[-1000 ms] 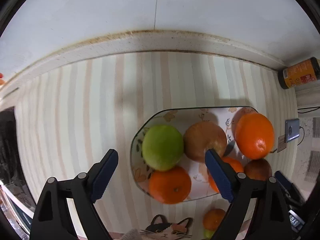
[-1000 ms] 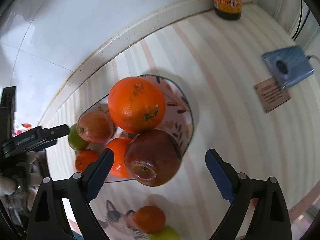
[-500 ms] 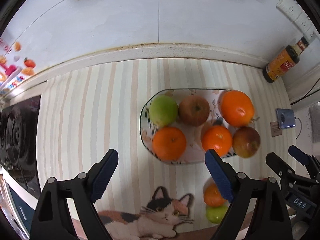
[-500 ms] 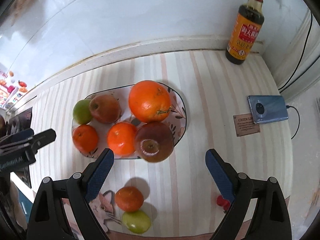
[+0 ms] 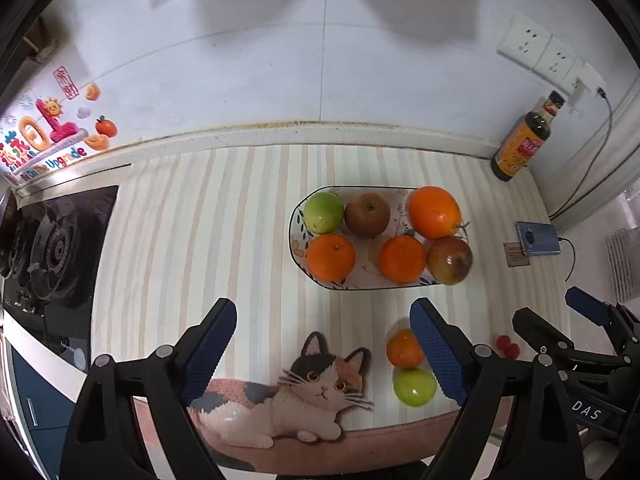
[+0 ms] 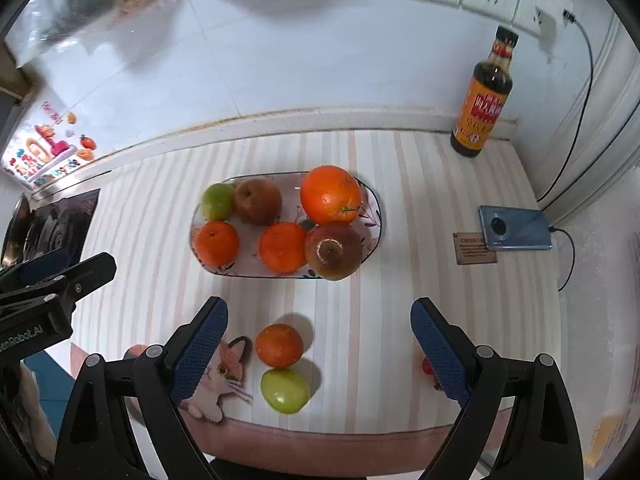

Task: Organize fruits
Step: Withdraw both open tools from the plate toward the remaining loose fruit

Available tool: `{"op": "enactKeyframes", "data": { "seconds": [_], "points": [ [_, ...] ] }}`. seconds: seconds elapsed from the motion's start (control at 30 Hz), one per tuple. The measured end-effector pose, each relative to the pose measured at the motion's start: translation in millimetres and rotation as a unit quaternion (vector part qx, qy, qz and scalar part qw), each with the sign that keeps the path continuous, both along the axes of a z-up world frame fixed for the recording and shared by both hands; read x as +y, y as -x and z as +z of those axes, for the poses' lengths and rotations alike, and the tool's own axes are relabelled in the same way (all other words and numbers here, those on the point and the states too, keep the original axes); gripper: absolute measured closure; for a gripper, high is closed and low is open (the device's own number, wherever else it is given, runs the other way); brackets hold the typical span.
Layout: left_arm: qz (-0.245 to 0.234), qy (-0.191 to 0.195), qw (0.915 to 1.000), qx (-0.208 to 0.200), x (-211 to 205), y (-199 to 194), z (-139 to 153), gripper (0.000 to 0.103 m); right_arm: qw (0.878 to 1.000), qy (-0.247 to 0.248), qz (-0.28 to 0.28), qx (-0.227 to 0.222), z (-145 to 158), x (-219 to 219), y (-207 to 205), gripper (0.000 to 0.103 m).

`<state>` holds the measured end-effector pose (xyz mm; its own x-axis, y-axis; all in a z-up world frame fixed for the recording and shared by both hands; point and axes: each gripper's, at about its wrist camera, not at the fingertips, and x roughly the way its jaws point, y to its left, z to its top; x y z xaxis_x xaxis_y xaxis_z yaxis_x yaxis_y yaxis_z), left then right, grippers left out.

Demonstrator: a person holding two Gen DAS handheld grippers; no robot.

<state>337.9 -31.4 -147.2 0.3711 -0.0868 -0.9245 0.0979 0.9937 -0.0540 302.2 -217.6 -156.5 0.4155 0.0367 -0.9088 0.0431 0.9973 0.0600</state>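
An oval patterned plate [image 5: 298, 236] [image 6: 372, 216] on the striped mat holds several fruits: a green apple [image 5: 324, 212], a brown apple [image 5: 367, 214], a big orange [image 5: 434, 212], two smaller oranges and a red apple [image 6: 334, 250]. A loose small orange [image 6: 279, 345] [image 5: 402, 348] and a green fruit [image 6: 285, 391] [image 5: 414, 387] lie near the front edge. My left gripper [image 5: 322, 344] is open and empty, held high and back. My right gripper [image 6: 318, 346] is open and empty, above the two loose fruits.
A soy sauce bottle [image 6: 482, 104] stands at the back right corner. A blue phone [image 6: 516, 228] on a cable and a small card [image 6: 474, 249] lie right of the plate. A gas stove [image 5: 44, 248] is at left. Small red items [image 5: 506, 346] lie front right.
Both grippers have pulled back and up from the plate, so the whole counter now shows. Both stay open and empty. The fruits have not moved.
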Motion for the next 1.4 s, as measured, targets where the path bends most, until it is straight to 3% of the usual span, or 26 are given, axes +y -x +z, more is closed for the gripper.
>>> {"op": "enactKeyframes", "data": {
  "seconds": [0.47, 0.9, 0.97, 1.17, 1.4],
  "points": [
    [-0.014, -0.005, 0.9991, -0.039, -8.4, 55.8, 34.0, 0.014, 0.999, -0.015, -0.001, -0.046, 50.3, 0.4, 56.1, 0.008],
    [0.001, -0.005, 0.9987, -0.052, -9.4, 67.4, 34.1, 0.014, 0.998, -0.023, -0.014, -0.064, 58.4, -1.0, 70.2, 0.008],
    [0.008, -0.001, 0.9989, -0.046, -7.3, 64.4, 28.7, 0.003, 0.998, -0.026, -0.018, -0.063, 55.8, -3.1, 68.6, 0.007],
    [0.032, -0.022, 0.9989, -0.027, -2.2, 58.3, 0.0, 0.003, 0.999, -0.027, -0.015, -0.044, 25.6, -6.3, 58.1, 0.007],
    [0.042, -0.068, 0.9963, 0.033, -0.9, 56.1, -60.6, 0.003, 0.996, -0.068, 0.001, 0.066, -78.2, 2.6, 41.1, 0.007]
  ]
}}
